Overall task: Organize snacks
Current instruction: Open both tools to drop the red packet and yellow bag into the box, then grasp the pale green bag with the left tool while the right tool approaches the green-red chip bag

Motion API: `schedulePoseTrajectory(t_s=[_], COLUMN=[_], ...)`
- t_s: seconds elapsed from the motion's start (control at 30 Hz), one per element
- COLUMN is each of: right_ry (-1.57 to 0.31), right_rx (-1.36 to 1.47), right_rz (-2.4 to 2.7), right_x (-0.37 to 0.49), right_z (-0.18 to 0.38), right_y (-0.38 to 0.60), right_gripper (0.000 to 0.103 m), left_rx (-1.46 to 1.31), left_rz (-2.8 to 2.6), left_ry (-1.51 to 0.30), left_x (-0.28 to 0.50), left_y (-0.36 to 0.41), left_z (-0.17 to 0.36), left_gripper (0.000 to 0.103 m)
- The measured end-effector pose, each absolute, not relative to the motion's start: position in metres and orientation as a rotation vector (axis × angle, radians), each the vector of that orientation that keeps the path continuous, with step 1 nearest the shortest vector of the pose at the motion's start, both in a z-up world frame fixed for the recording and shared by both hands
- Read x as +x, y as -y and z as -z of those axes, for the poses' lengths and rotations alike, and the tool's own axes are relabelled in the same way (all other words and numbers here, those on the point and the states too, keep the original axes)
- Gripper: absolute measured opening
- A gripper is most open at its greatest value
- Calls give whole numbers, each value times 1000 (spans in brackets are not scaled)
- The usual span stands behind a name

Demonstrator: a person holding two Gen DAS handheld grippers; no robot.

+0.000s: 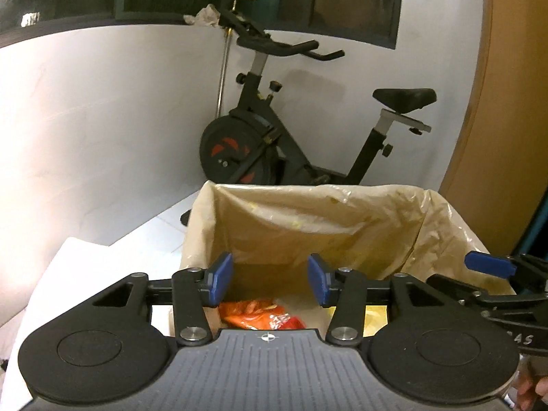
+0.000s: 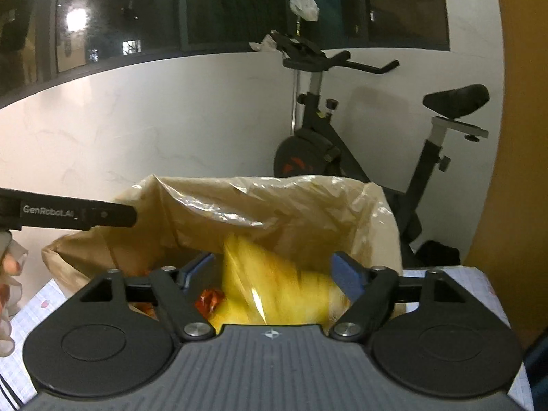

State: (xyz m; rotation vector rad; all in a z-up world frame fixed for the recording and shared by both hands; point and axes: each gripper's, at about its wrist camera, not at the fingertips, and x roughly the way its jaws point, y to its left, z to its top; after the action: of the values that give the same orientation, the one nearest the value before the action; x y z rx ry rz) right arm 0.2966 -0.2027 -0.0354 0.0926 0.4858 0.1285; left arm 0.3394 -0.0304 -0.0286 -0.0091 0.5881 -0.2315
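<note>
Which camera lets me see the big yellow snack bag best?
The right wrist view. There the yellow plastic snack bag fills the space between the open blue pads, over the plastic-lined cardboard box, though it looks blurred. The left wrist view shows only a yellow sliver behind a finger linkage, beside an orange snack packet.

Each camera sits on its own claw and looks forward and slightly down along the two fingers, close above the open top of a lined box (image 1: 308, 226). The left view sees the box (image 2: 274, 205) more from its left, the right view more from its right. Both share the box, the white wall (image 1: 102, 120) and the exercise bike (image 1: 274, 144) behind it.
</note>
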Motion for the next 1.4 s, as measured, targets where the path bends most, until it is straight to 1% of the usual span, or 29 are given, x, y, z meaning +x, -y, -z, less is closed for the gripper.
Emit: schedulePoseTrajectory(t_s=[0.07,0.2,0.37,0.43,0.5,0.73,0.87,1.23,1.4], right_ry=[-490,-463,-435,-423,-408,-377,-378,-486,-517], right_rx=[113,145,180,189,184,154,144,135,157], right_rz=[-140,-165,-205,-229,-235,-223,-213,-187,-180], right_x=[291,271,241,230,218,186,172,158,159], right_z=[33,26,21,21,22,33,44,92,104], right_y=[205,210,213,212,209,198,193,189,193], right_gripper=[79,79,79,80,81,81,81,81,81], left_rx=[-10,2,-28,-35,-44,-59,-99,-170,-165], left_rz=[242,241,244,250,256,241,256,279,304], left_ry=[-585,-538,-503,-502,-504,-511,-547,-659,-721], left_x=[331,303,276,264,255,221,208,203,211], left_y=[25,8,-10,-16,-21,-27,-31,-30,-22], left_z=[25,17,11,13,16,43,62,109,126], left_gripper=[54,65,74,76,80,83,83,83,83])
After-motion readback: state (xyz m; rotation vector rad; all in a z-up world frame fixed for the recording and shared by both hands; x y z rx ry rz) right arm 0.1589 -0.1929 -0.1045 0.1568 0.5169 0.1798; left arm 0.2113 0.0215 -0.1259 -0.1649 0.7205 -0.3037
